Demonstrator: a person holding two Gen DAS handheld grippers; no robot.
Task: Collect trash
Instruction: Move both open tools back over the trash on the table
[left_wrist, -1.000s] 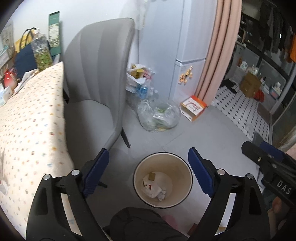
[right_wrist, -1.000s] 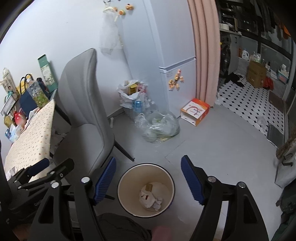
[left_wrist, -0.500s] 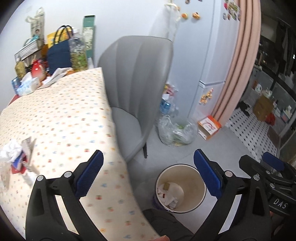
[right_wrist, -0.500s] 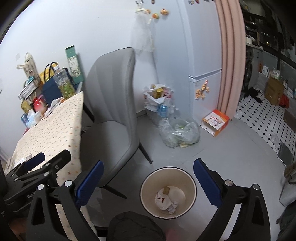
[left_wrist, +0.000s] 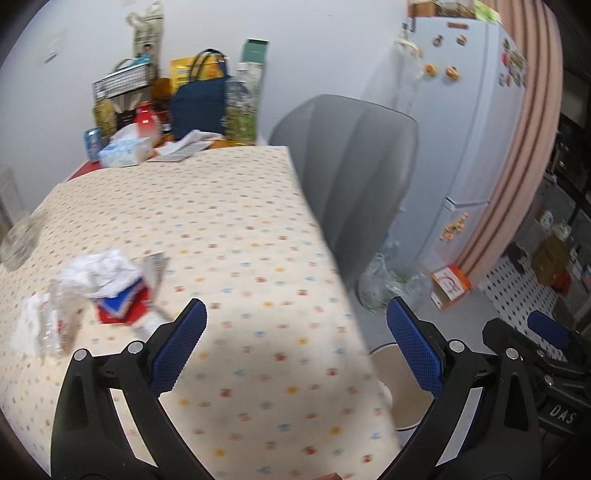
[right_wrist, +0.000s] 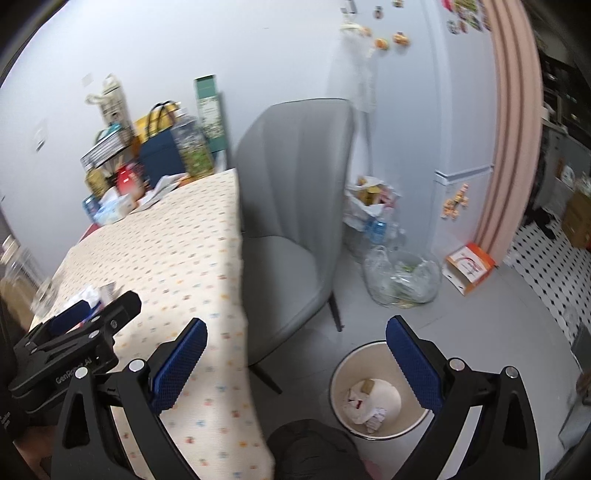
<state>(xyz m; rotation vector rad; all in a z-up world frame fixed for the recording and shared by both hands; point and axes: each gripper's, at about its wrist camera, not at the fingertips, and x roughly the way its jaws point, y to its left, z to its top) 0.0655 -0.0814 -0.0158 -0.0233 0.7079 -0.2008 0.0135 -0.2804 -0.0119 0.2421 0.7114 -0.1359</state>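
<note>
Both tongs are spread wide and carry nothing. The left tongs (left_wrist: 295, 332) now face the counter (left_wrist: 229, 206), whereas a second ago they pointed straight down into the bin; the view has swung up and to the left, with motion blur across the cloth. The right tongs (right_wrist: 293, 345) have turned less: the bin (right_wrist: 376, 391) stays in sight on the floor below their right finger, with crumpled paper already inside.

This change indicates that a drop into the bin is complete and a return for the next item is under way. The remaining trash (left_wrist: 99, 280) lies on the counter ahead and to the left of the left tongs, not yet reached: crumpled white tissue, a red-and-blue wrapper and a clear plastic piece, bunched together. The next move calls for a reach forward and to the left before closing.

The counter carries a cream cloth with small coloured dots. Bags, boxes and a tissue pack stand along its far edge against the wall. A grey chair (right_wrist: 295, 206) stands between the counter and the fridge (left_wrist: 472, 122). Filled plastic bags (right_wrist: 402, 277) and an orange box rest on the grey floor near the fridge.
</note>
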